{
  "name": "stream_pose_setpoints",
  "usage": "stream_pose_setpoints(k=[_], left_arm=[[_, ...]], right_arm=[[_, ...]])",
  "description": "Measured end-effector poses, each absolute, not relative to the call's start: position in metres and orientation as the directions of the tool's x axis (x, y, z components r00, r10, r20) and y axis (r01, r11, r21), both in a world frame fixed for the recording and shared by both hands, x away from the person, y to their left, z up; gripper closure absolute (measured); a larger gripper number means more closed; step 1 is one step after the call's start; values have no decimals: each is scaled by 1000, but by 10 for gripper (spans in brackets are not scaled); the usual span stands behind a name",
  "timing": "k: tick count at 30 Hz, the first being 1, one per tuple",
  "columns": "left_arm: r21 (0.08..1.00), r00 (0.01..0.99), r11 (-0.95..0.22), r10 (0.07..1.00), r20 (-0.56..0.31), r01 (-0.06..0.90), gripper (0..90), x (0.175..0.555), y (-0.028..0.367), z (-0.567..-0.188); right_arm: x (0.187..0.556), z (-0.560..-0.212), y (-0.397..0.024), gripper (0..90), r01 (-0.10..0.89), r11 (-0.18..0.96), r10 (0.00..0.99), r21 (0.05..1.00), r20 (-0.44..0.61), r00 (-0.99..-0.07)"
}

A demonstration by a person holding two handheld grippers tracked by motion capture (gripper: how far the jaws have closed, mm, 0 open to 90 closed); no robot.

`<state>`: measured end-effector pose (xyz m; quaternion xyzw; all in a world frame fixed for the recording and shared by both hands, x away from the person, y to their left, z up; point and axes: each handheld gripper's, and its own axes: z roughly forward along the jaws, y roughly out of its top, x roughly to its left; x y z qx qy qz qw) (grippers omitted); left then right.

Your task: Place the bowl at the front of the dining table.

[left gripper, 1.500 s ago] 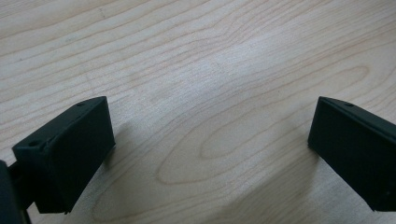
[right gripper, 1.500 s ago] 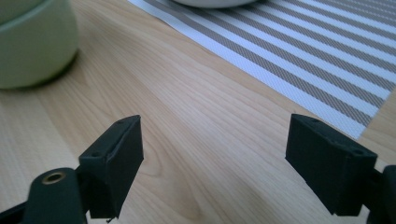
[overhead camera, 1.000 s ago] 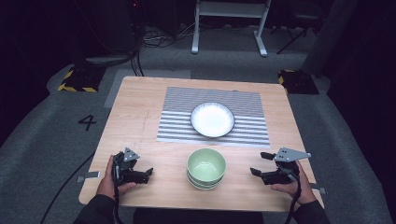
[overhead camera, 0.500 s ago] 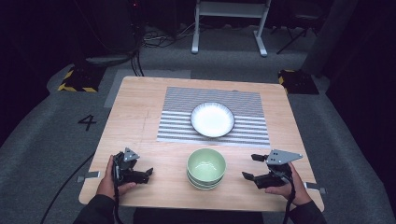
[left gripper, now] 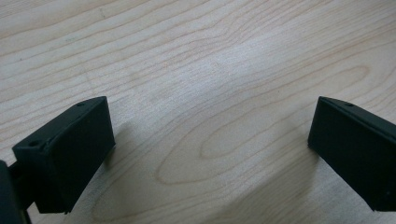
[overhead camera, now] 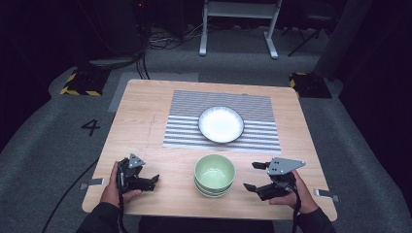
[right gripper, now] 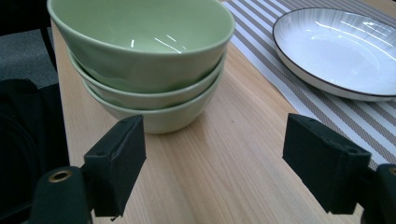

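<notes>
Right gripper view: green bowls (seemingly three) cut off above.

Two black jaws of the left gripper are seen rising from the bottom corners, set wide apart with nothing held between them. Between and beyond them a pale wooden table is shown, its grain running in long curved lines with an oval figure near the middle. Soft shadows are cast on the wood beside each jaw. The jaws are held close above the surface.
</notes>
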<state>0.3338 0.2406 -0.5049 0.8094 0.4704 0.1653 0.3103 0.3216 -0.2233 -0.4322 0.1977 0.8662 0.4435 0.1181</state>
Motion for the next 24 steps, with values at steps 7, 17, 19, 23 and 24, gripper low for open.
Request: stream_pose_setpoints(k=[7, 17, 19, 23, 24], left_arm=[[658, 503, -365, 864, -24, 659, 3, 334, 241, -505], [658, 502, -364, 865, -24, 659, 4, 334, 241, -505], [659, 501, -363, 865, -25, 659, 3, 334, 241, -505], [659, 501, -362, 865, -25, 659, 4, 333, 241, -505], [658, 501, -364, 865, -24, 659, 3, 333, 241, -505]], right_arm=[[320, -424, -212, 203, 205, 543, 406, 815, -42, -913], [317, -411, -193, 217, 146, 563, 346, 813, -71, -936], [316, -410, -191, 217, 139, 565, 336, 813, -73, -939], [314, -406, -180, 214, 113, 584, 305, 804, -88, -948], [314, -405, -178, 214, 107, 588, 299, 802, -92, -950]])
